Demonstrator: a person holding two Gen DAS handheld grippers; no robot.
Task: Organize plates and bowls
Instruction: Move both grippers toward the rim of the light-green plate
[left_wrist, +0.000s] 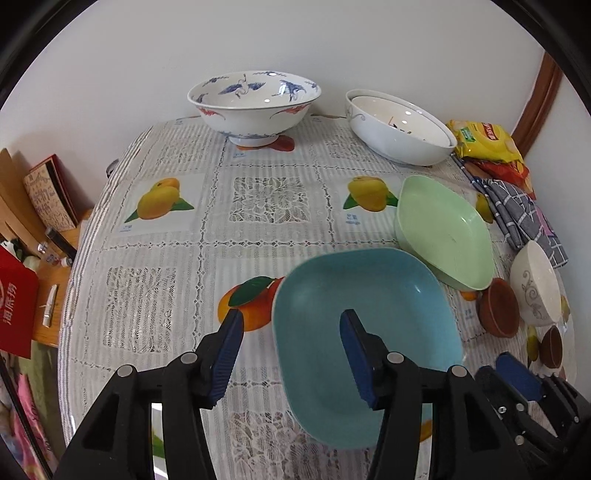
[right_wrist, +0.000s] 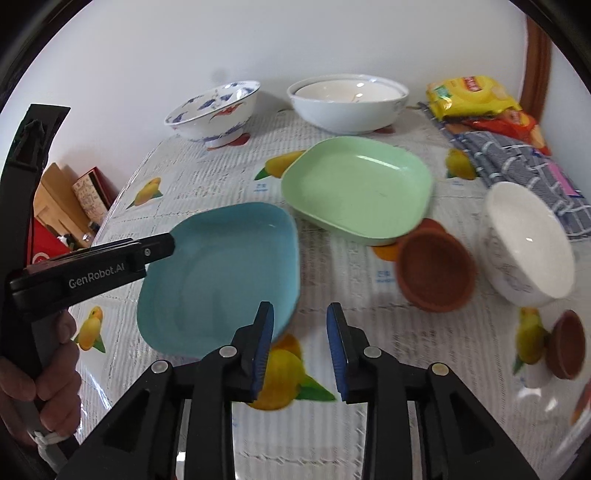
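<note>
A blue squarish plate (left_wrist: 369, 332) (right_wrist: 221, 273) lies on the fruit-print tablecloth (left_wrist: 258, 206). My left gripper (left_wrist: 291, 354) is open and straddles its left rim, one finger over the cloth, the other over the plate. My right gripper (right_wrist: 300, 317) is open at the plate's near right corner, pads not pressing on it. Just behind lies a green plate (left_wrist: 443, 229) (right_wrist: 358, 184). A crane-painted bowl (left_wrist: 255, 110) (right_wrist: 214, 110) and a large white bowl (left_wrist: 399, 129) (right_wrist: 347, 107) with another nested inside stand at the back. A small white bowl (right_wrist: 528, 243) and two brown bowls (right_wrist: 436, 273) sit right.
Yellow snack packets (right_wrist: 472, 96) and a checked cloth (right_wrist: 517, 166) fill the back right corner. The table's left edge (left_wrist: 85, 258) drops to a low shelf with boxes (left_wrist: 48, 195). A wall stands right behind the table. A hand (right_wrist: 55, 369) holds the left gripper.
</note>
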